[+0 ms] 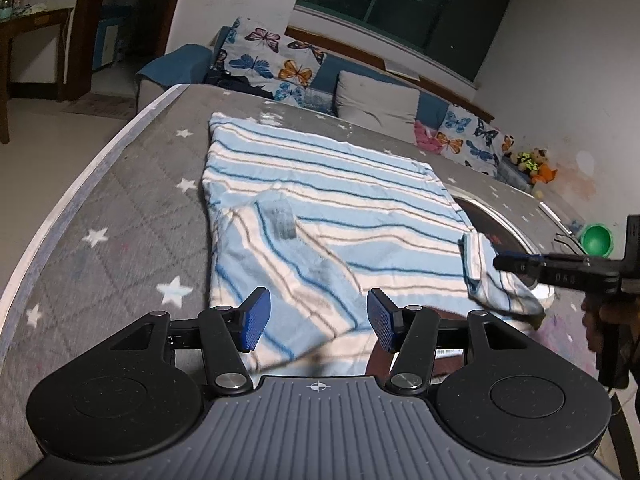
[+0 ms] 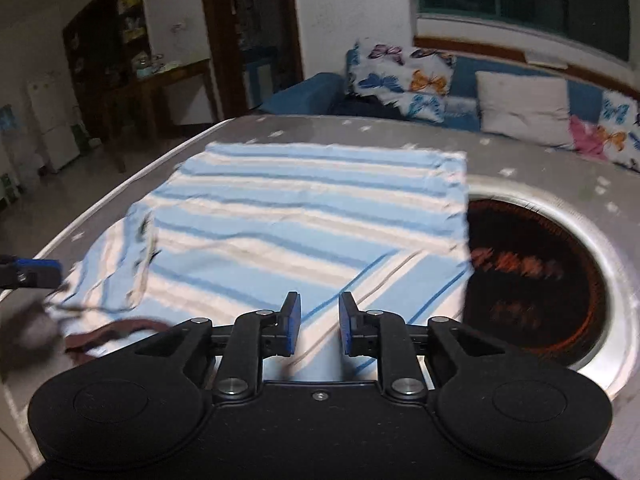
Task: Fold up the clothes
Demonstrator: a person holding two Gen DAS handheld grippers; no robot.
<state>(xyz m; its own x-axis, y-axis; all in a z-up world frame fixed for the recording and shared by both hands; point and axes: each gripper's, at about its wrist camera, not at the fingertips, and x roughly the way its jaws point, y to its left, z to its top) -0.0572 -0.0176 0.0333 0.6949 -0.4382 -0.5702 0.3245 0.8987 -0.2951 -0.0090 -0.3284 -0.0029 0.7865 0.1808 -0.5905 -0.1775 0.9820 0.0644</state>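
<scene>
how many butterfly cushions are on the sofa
2: one butterfly cushion at the left end of the sofa, the other at the right, past the plain grey cushion. More may be hidden out of frame.

A home living room: cushioned sofa (image 1: 376, 100), night window (image 1: 404, 4).

Hidden, cropped and blurred parts

The striped garment's (image 2: 304, 216) near hem is hidden behind the right gripper (image 2: 319, 326); the left gripper (image 2: 36, 272) is cropped at nine o'clock; the dark round inset (image 2: 532, 272) is smeared by blur.
</scene>
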